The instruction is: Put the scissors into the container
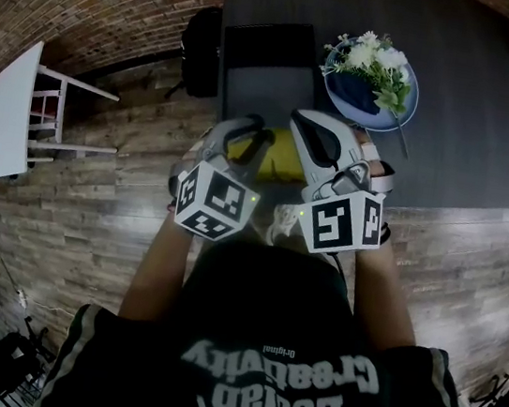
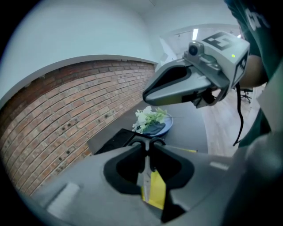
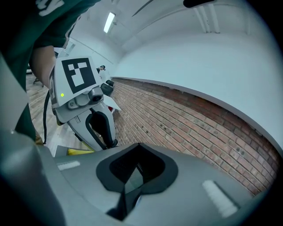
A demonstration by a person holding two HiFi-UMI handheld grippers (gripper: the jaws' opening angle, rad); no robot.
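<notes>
Two grippers [image 2: 148,145] [image 3: 139,145], one scissors [image 2: 145,175]

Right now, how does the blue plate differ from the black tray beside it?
The plate is round and blue; the tray is rectangular and black. The plate holds flowers; the tray looks empty. In the head view the plate lies to the right and the tray to the left. Both rest side by side on the dark table.
</notes>
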